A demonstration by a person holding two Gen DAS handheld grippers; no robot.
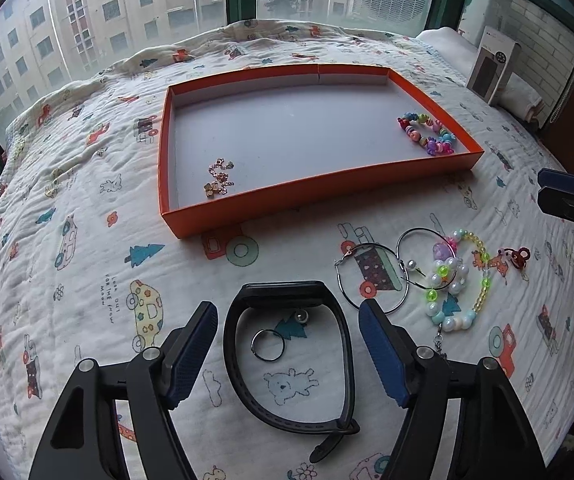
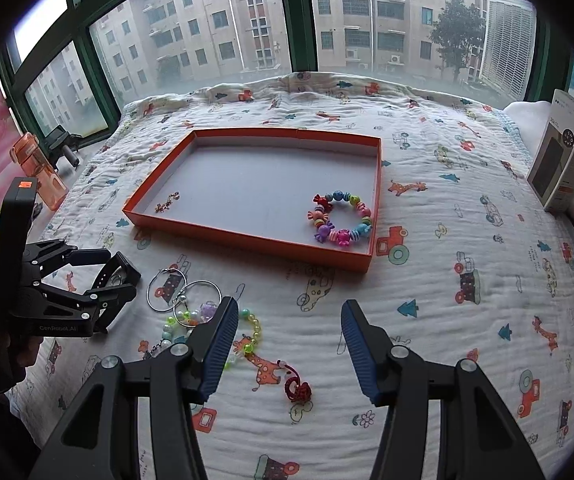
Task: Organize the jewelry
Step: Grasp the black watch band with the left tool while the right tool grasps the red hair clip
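Jaws wide open on both sides, nothing held. Left gripper (image 1: 288,334) straddles the black watch band (image 1: 287,360) on the bed (image 1: 87,280), a small ring (image 1: 267,345) inside its loop; likely lining up that pick. Right gripper (image 2: 287,344) hovers over bare quilt, red charm (image 2: 298,390) just below. Orange tray (image 1: 167,200) already holds the gold chain (image 1: 218,179) and candy bracelet (image 1: 427,134) in opposite corners, middle free. Hoop earrings (image 1: 371,276) and pearl bracelet (image 1: 457,280) overlap just right of the band: snag risk. Low tray wall, open approach.
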